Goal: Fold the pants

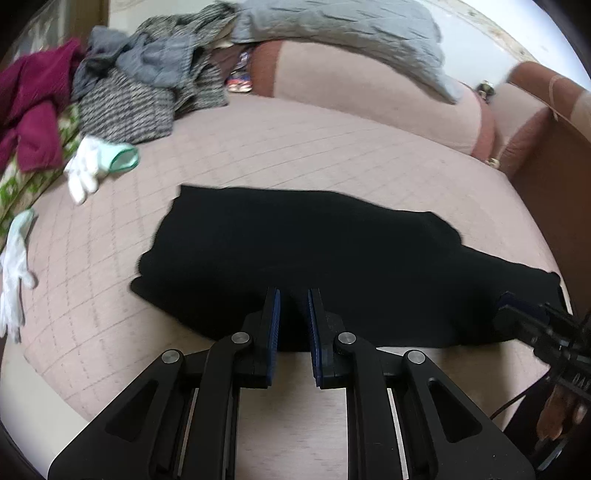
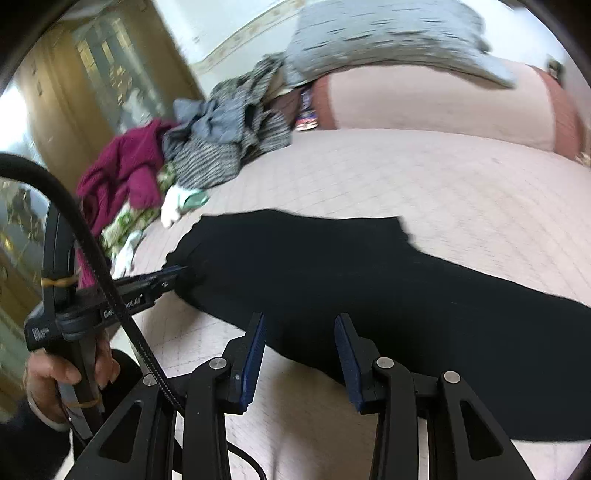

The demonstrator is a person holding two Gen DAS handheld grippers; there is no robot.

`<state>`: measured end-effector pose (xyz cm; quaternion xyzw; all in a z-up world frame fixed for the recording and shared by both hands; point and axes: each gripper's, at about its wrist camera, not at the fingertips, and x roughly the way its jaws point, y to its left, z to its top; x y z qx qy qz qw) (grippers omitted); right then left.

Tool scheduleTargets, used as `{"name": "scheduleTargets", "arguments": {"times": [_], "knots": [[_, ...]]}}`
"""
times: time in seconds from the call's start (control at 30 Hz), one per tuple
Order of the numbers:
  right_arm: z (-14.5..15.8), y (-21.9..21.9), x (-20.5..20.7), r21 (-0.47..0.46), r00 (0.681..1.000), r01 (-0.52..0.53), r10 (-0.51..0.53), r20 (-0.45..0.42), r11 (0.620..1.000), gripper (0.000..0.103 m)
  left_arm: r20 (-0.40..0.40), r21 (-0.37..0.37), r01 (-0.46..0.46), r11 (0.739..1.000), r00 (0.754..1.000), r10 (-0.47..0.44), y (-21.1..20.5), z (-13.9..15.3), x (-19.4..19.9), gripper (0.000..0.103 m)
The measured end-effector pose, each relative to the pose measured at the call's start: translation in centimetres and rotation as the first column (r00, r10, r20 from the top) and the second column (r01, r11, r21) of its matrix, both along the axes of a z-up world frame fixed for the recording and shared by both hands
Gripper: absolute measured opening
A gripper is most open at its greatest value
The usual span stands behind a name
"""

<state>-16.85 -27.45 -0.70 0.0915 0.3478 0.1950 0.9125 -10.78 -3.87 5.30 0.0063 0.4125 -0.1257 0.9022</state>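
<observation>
The black pants (image 1: 314, 258) lie flat and partly folded on the pink quilted bed cover (image 1: 258, 155); they also show in the right wrist view (image 2: 369, 273). My left gripper (image 1: 294, 295) is open with a narrow gap, empty, its tips at the pants' near edge. In the right wrist view it reaches in from the left (image 2: 177, 271) and touches the pants' left end. My right gripper (image 2: 300, 320) is open and empty, just over the pants' near edge. It shows at the right edge of the left wrist view (image 1: 517, 306).
A heap of clothes, maroon (image 1: 33, 110) and grey striped (image 1: 125, 103), lies at the back left. White gloves (image 1: 88, 166) lie near it. A pink bolster (image 1: 369, 92) with a grey garment (image 1: 351, 29) on it runs along the back. A wooden wardrobe (image 2: 85, 92) stands at left.
</observation>
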Motion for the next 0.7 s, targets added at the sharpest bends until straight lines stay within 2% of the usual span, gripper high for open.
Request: {"name": "scheduleTargets", "arguments": {"times": [0.2, 0.33, 0.37, 0.43, 0.47, 0.57, 0.7], "knots": [[1.2, -6.2, -1.9, 0.045, 0.990, 0.138, -0.138, -0.009, 0.989, 0.040, 0.009, -0.019, 0.104, 0.994, 0.995, -0.103, -4.9, 0.7, -0.4, 0.012], [2.2, -9.7, -3.5, 0.027, 0.978, 0.209, -0.210, 0.008, 0.977, 0.043, 0.004, -0.021, 0.169, 0.985, 0.986, -0.169, -8.7, 0.9, -0.6, 0.012], [2.5, -10.5, -4.0, 0.015, 0.975, 0.224, -0.224, 0.012, 0.975, 0.043, 0.002, -0.020, 0.187, 0.982, 0.982, -0.187, -9.8, 1.0, -0.6, 0.017], [2.9, -12.1, -4.9, -0.027, 0.965, 0.260, -0.260, 0.020, 0.965, 0.045, 0.007, -0.029, 0.219, 0.975, 0.976, -0.218, -11.6, 1.2, -0.8, 0.047], [3.0, -13.0, -5.4, -0.057, 0.958, 0.288, -0.287, 0.025, 0.956, 0.046, 0.018, -0.036, 0.233, 0.972, 0.972, -0.233, -12.6, 1.4, -0.9, 0.051], [3.1, -15.7, -6.8, -0.095, 0.936, 0.353, -0.351, 0.034, 0.931, 0.046, 0.038, -0.020, 0.278, 0.960, 0.960, -0.277, -15.4, 1.8, -1.5, 0.052], [2.5, -19.0, -8.1, -0.086, 0.905, 0.425, -0.425, 0.014, 0.901, 0.046, 0.042, -0.002, 0.317, 0.948, 0.948, -0.317, -18.8, 2.0, -1.7, 0.052]]}}
